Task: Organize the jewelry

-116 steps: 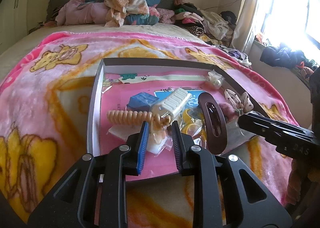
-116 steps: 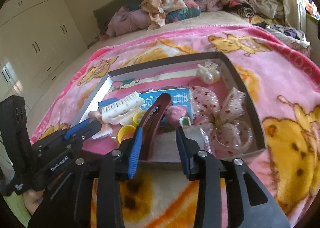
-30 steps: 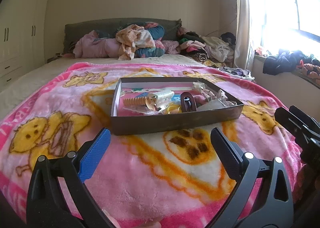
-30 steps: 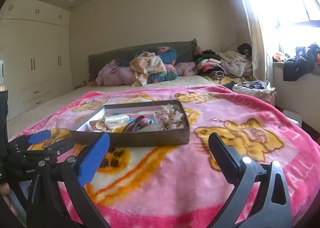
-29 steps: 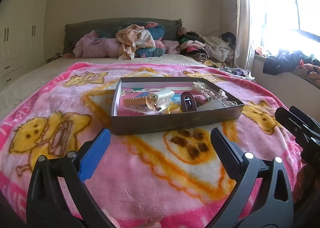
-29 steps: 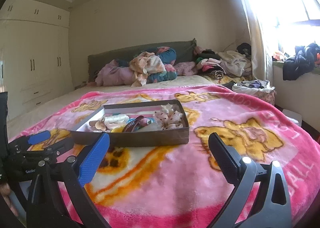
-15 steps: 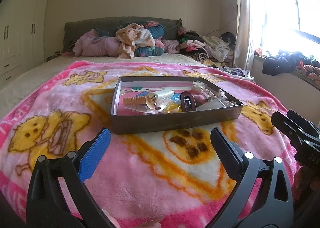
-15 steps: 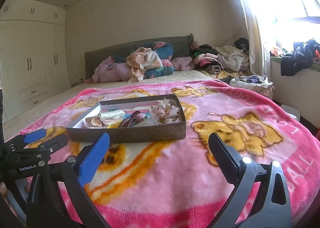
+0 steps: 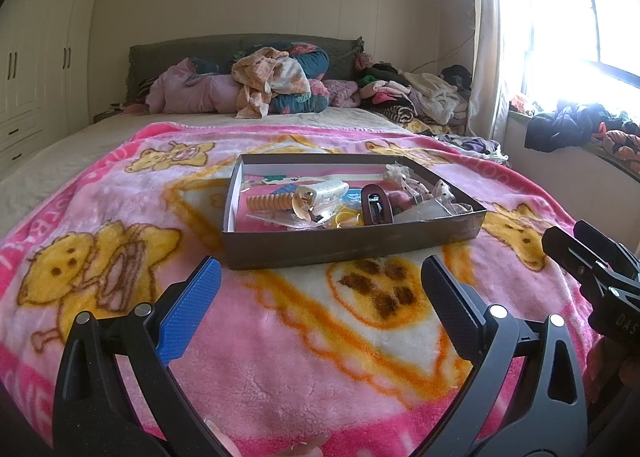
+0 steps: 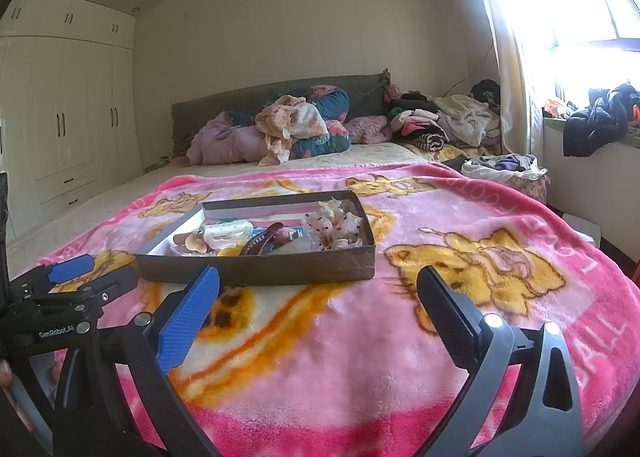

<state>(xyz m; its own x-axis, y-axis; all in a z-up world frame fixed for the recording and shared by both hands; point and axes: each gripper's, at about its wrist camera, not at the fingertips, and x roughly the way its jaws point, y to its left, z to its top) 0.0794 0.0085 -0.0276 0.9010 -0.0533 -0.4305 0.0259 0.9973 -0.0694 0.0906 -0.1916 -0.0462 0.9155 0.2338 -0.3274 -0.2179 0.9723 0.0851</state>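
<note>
A shallow dark cardboard box (image 9: 352, 245) (image 10: 256, 271) sits on a pink cartoon blanket (image 9: 120, 217) on a bed. It holds an orange spiral hair tie (image 9: 269, 202), a cream hair claw (image 9: 322, 193), a brown oval clip (image 9: 376, 209), yellow rings and a spotted bow (image 10: 338, 229). My left gripper (image 9: 320, 281) is open and empty, held back from the box's near wall. My right gripper (image 10: 318, 289) is open and empty, also short of the box. Each gripper shows at the edge of the other's view.
Piled clothes and pillows (image 9: 276, 85) lie at the headboard. More clothes (image 10: 448, 121) are heaped at the far right of the bed. A bright window and a sill with dark garments (image 9: 568, 129) are on the right. White wardrobes (image 10: 72, 117) line the left wall.
Since 3.9 s ago both grippers have opened wide and pulled back from the box to the near part of the bed. Over the last second both views shift only slightly.
</note>
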